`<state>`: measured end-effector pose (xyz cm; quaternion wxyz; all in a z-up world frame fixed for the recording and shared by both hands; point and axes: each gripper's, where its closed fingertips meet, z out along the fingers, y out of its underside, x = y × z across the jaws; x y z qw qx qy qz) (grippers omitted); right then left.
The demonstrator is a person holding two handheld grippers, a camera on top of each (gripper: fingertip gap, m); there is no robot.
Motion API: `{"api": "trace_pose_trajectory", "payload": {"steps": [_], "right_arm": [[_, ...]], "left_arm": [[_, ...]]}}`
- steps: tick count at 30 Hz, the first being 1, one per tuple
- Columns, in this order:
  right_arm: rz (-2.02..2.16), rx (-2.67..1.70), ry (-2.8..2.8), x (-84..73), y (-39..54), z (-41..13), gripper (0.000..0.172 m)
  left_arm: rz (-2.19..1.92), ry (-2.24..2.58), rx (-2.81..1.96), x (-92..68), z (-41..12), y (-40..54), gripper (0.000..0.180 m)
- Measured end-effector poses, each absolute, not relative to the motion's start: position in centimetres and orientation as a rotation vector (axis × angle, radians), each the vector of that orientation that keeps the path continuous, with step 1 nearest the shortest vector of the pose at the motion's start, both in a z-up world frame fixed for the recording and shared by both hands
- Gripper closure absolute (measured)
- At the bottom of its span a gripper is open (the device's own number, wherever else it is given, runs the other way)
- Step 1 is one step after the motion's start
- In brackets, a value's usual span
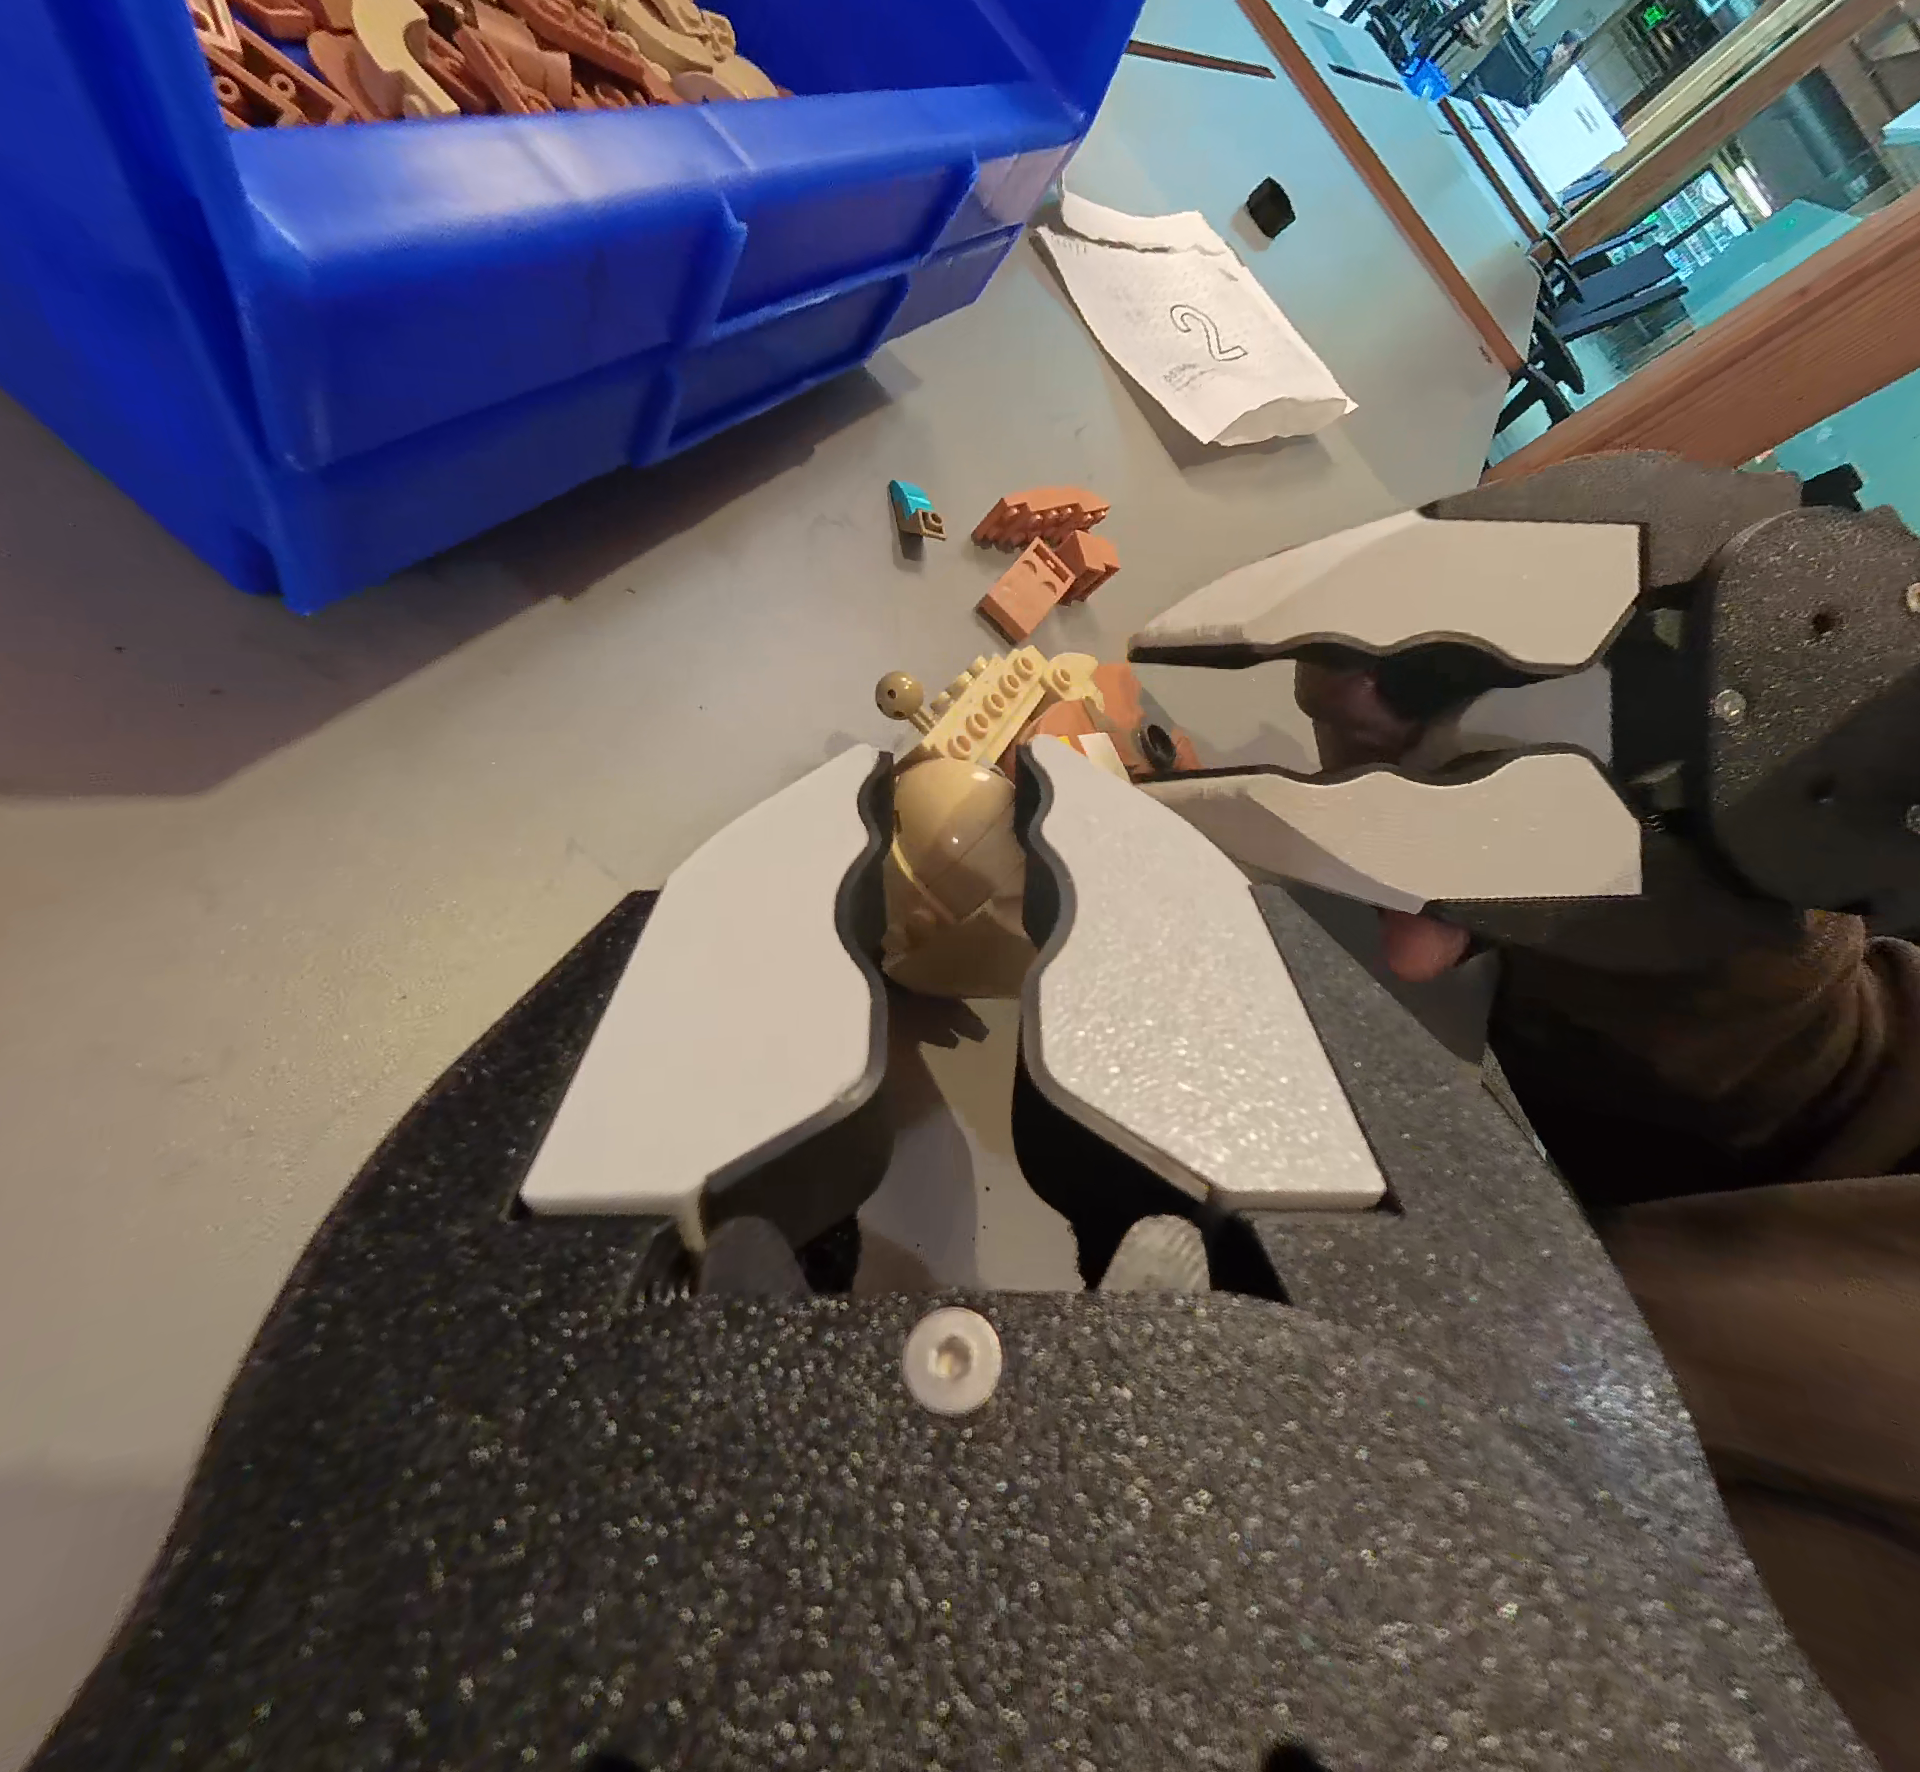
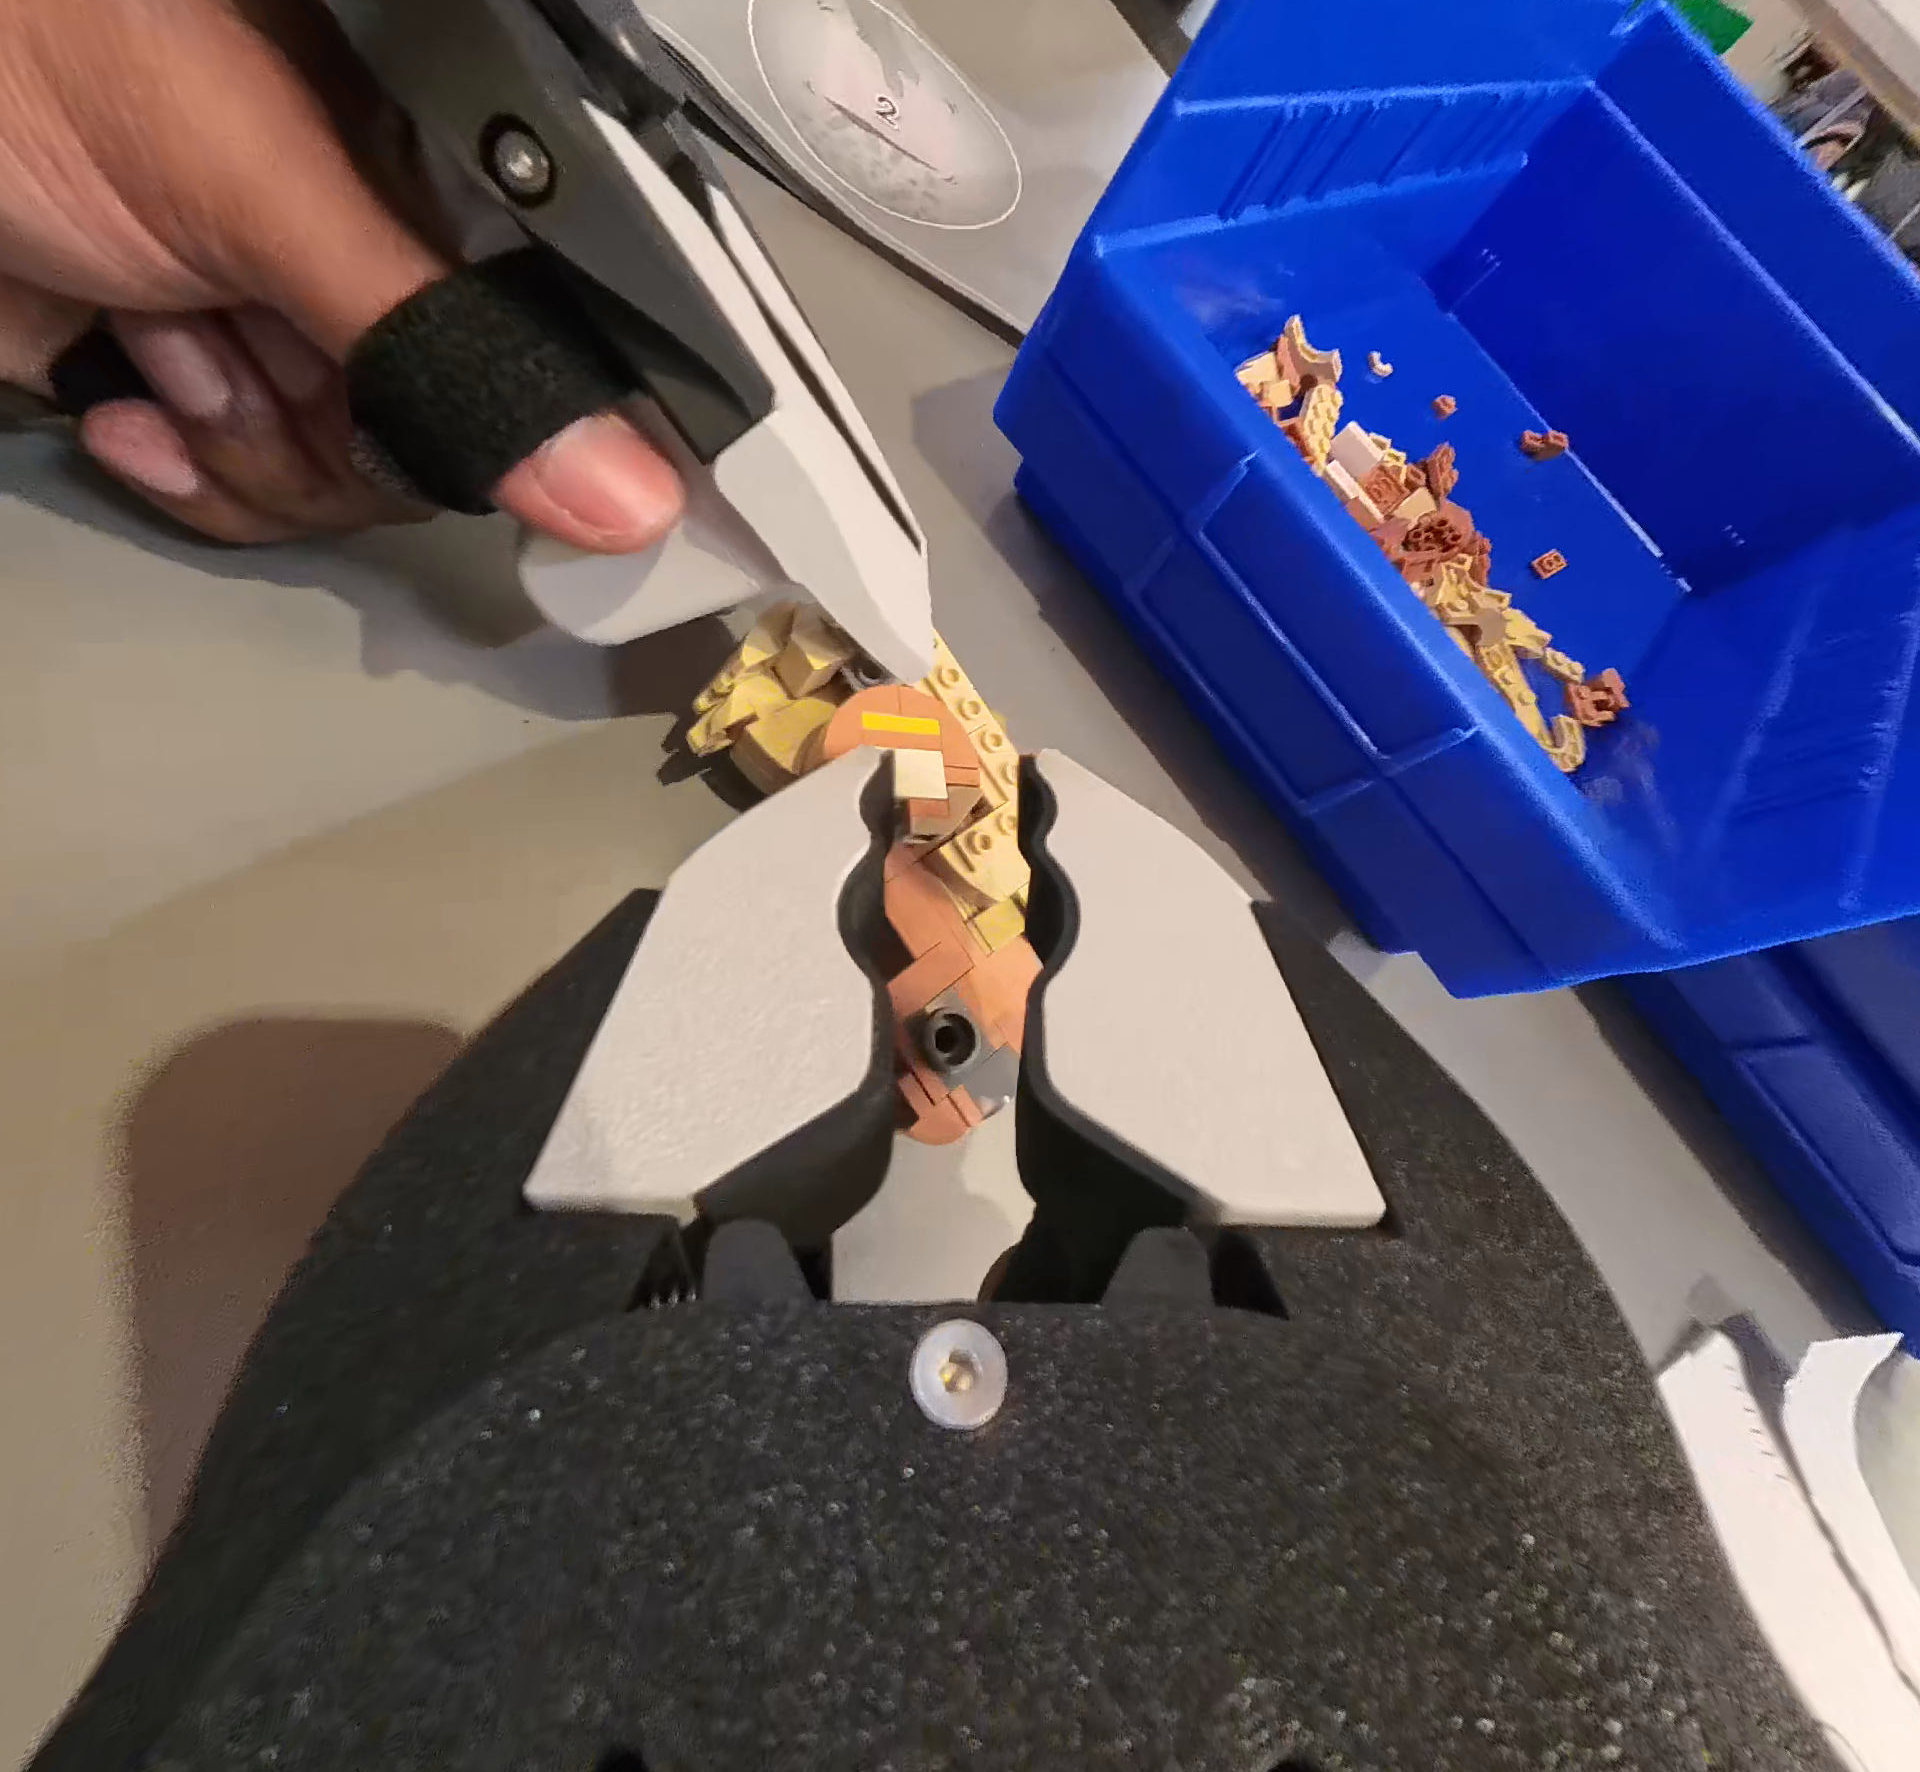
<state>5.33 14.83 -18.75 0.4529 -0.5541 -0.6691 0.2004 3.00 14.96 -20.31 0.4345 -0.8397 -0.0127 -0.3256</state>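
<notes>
Brick model pinched by both the left hand-held gripper and right hand-held gripper.

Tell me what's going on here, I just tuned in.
A person holds both grippers on one small tan and brown brick model above the grey table. The left gripper clamps the model's rounded tan end; the right gripper clamps its brown end. A blue bin of loose bricks stands beside them.
</notes>
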Motion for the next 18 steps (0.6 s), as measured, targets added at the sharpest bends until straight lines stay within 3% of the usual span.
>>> {"api": "trace_pose_trajectory", "payload": {"steps": [4, 8, 17, 18], "right_arm": [[0.508, -1.421, -1.733, 5.6, 14.5, -19.9, 0.136], [0.475, -1.373, -1.78, 5.9, 14.7, -20.6, 0.146], [0.54, -1.302, -1.857, 5.8, 14.6, -20.7, 0.149], [0.554, -1.302, -1.848, 5.8, 14.7, -20.6, 0.156]], "left_arm": [[-0.829, -0.043, -2.088, 2.9, -20.3, 14.9, 0.158], [-0.845, -0.041, -2.089, 2.9, -20.3, 14.9, 0.158], [-0.806, 0.016, -2.101, 3.1, -20.4, 14.8, 0.158], [-0.803, 0.019, -2.101, 3.1, -20.4, 14.9, 0.159]]}}
